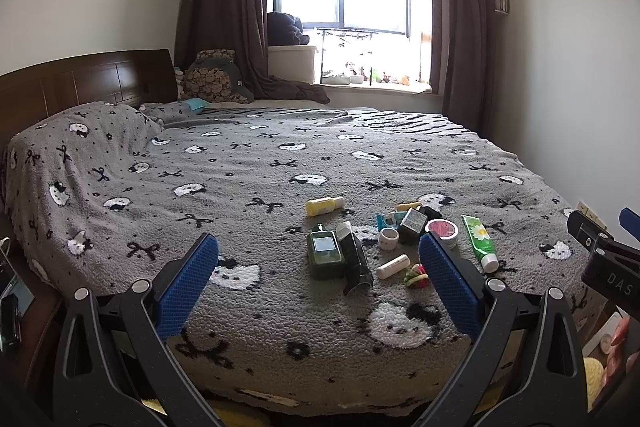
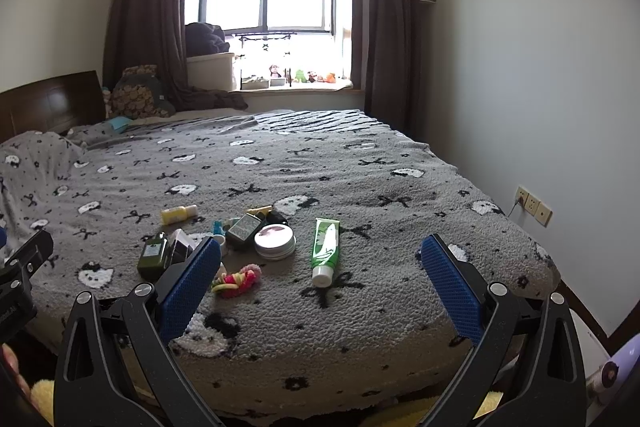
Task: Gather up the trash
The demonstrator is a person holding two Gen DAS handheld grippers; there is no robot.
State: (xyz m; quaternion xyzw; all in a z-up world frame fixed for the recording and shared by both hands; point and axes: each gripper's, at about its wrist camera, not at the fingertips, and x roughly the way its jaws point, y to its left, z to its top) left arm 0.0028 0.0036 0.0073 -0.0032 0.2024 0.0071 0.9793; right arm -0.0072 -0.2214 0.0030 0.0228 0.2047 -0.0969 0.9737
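A cluster of small items lies on the grey patterned bed [image 1: 280, 163] near its foot. In the left wrist view I see a yellow bottle [image 1: 324, 205], a dark green bottle [image 1: 325, 254], a black box [image 1: 355, 259], a white stick [image 1: 393, 267], a round tin [image 1: 442, 230], a green tube [image 1: 479, 238] and colourful hair ties [image 1: 416, 274]. My left gripper [image 1: 318, 273] is open and empty, short of the pile. My right gripper [image 2: 320, 275] is open and empty, with the green tube [image 2: 325, 251], tin [image 2: 275, 237] and hair ties [image 2: 237, 279] ahead of it.
A wooden headboard [image 1: 88, 79] and covered pillows are at the far left. A window sill with toys [image 2: 296, 79] and dark curtains lies beyond the bed. A wall with sockets [image 2: 534, 206] runs along the right. The right gripper's body shows at the left view's right edge [image 1: 604, 255].
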